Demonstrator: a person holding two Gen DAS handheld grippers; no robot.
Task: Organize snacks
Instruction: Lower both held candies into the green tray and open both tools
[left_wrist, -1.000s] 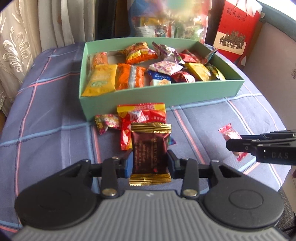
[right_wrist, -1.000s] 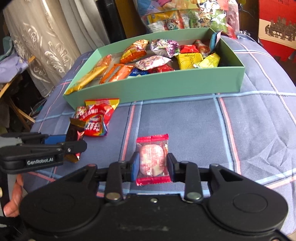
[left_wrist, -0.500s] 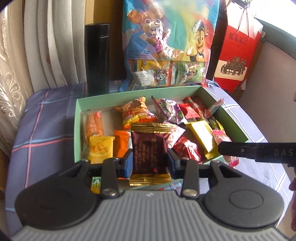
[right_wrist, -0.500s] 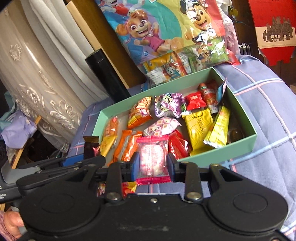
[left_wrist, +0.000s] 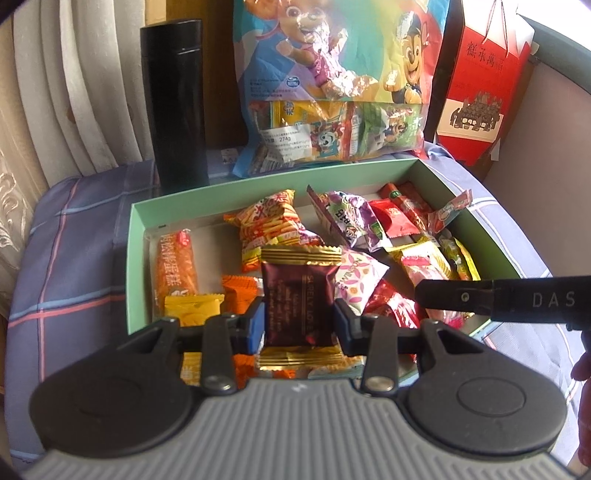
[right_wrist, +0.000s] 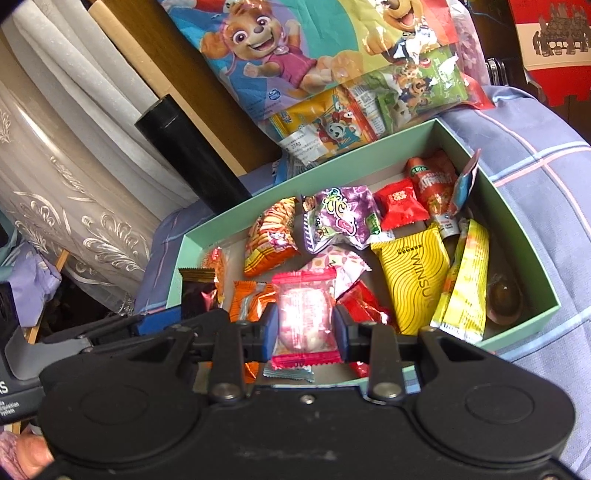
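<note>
A mint green box (left_wrist: 138, 236) (right_wrist: 517, 218) holds several wrapped snacks. My left gripper (left_wrist: 298, 321) is shut on a dark brown snack pack with gold ends (left_wrist: 299, 299) and holds it over the box's near left part. My right gripper (right_wrist: 304, 326) is shut on a pink clear-wrapped candy (right_wrist: 304, 314) and holds it over the box's near middle. The right gripper's arm (left_wrist: 498, 299) shows at the right of the left wrist view. The brown pack (right_wrist: 197, 291) shows at the left of the right wrist view.
A black flask (left_wrist: 173, 107) (right_wrist: 192, 155), a big cartoon snack bag (left_wrist: 332, 81) (right_wrist: 332, 74) and a red gift bag (left_wrist: 480, 81) stand behind the box. Curtains (left_wrist: 55, 92) hang at the left. The box sits on a blue plaid cloth (left_wrist: 66, 258).
Both grippers have lifted from the cloth and moved forward over the box, each still holding its snack. The loose snacks in front of the box are out of view.
</note>
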